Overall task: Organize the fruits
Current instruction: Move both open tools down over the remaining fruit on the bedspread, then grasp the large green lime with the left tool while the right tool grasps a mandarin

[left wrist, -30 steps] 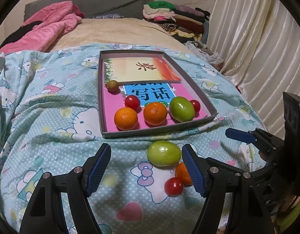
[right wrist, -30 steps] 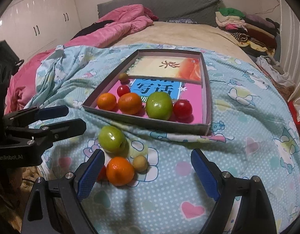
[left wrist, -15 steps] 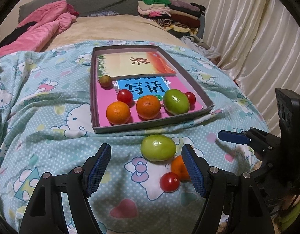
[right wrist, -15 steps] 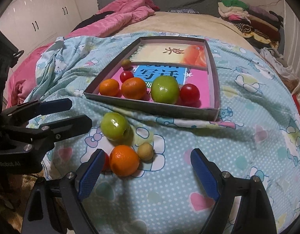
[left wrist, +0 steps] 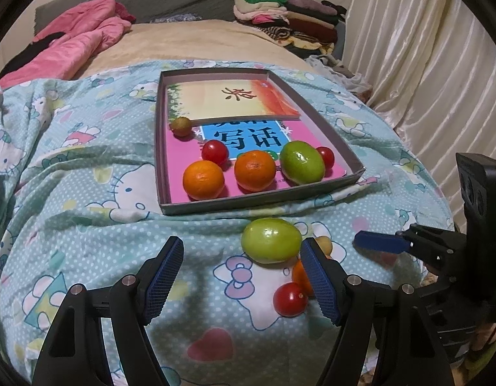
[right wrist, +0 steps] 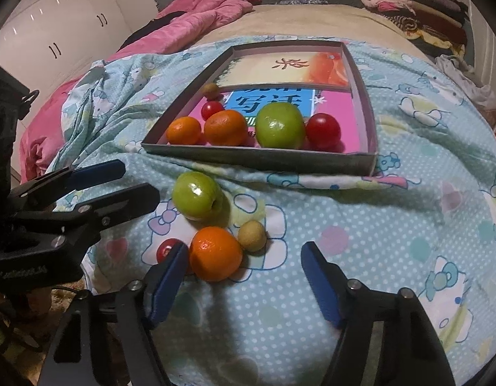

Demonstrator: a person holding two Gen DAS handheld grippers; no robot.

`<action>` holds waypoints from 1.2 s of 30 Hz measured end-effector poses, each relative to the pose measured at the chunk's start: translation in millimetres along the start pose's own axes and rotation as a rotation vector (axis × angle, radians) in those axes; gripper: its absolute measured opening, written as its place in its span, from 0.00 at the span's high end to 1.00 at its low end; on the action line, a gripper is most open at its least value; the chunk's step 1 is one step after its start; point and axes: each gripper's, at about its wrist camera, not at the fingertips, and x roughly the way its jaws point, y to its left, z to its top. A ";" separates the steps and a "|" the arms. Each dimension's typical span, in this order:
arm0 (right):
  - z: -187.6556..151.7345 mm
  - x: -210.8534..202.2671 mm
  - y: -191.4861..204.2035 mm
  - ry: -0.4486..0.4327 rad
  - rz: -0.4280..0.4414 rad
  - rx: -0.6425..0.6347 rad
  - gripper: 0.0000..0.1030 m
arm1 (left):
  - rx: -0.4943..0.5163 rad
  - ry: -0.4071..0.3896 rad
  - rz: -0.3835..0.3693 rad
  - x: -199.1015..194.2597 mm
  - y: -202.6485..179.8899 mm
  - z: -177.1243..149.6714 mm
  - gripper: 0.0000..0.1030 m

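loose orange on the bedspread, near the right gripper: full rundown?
The orange is round, bright, with dimpled glossy peel and a small stem dimple on top. It lies on the bedspread, outside the box, among three other loose fruits, close against the small tan fruit. The right gripper brackets it; its jaws have just been closing, pads not yet pressing.

The patterned bedspread (right wrist: 392, 225) lies bare from 1 to 5 o'clock of the loose orange (right wrist: 215, 254), so there a gripper could pass. At the orange's 12 o'clock a green fruit (right wrist: 196, 194) and behind it the shallow box's near wall (right wrist: 257, 157) bar the way. The small yellowish fruit (right wrist: 251, 235) crowds its 2 o'clock, a cherry tomato (right wrist: 165, 248) its 9 o'clock.
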 end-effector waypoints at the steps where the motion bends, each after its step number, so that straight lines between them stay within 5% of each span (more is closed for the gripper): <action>1: -0.5 0.3 0.7 0.003 0.004 -0.003 0.37 | -0.002 0.001 -0.001 0.2 0.5 0.0 0.26; 9: -2.7 7.0 1.5 0.038 0.081 0.016 0.56 | 0.004 0.024 -0.025 6.9 -2.5 -1.7 0.26; 32: 3.4 34.2 2.7 0.083 0.150 0.028 0.62 | -0.016 0.107 -0.104 47.8 -5.0 5.4 0.26; 36: 4.6 37.8 6.8 0.084 0.140 0.002 0.62 | -0.007 0.114 -0.113 53.4 -6.2 6.5 0.32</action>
